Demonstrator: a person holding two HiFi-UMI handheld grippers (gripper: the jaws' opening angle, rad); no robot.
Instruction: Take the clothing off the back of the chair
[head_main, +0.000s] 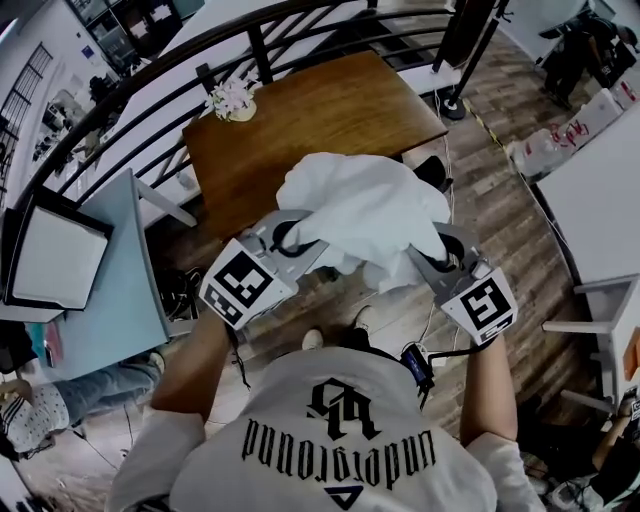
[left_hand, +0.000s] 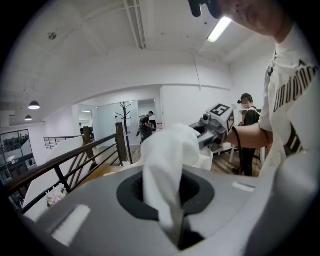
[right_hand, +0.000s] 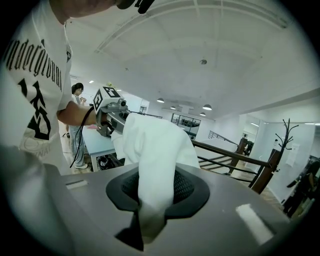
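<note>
The white clothing (head_main: 365, 215) hangs bunched in the air between my two grippers, in front of the person's chest. My left gripper (head_main: 288, 240) is shut on its left side, where a fold of the white clothing (left_hand: 167, 165) runs down into the closed jaws. My right gripper (head_main: 440, 255) is shut on its right side, with the white clothing (right_hand: 150, 150) pinched the same way. Each gripper shows in the other's view: right gripper (left_hand: 216, 122), left gripper (right_hand: 111, 114). The chair is hidden under the cloth; only a dark part (head_main: 432, 172) peeks out beside it.
A wooden table (head_main: 330, 110) with a small flower pot (head_main: 232, 100) stands just beyond the cloth, along a dark railing (head_main: 150, 90). A pale blue table (head_main: 120, 290) is at the left and a white table (head_main: 600, 200) at the right. Other people stand in the background.
</note>
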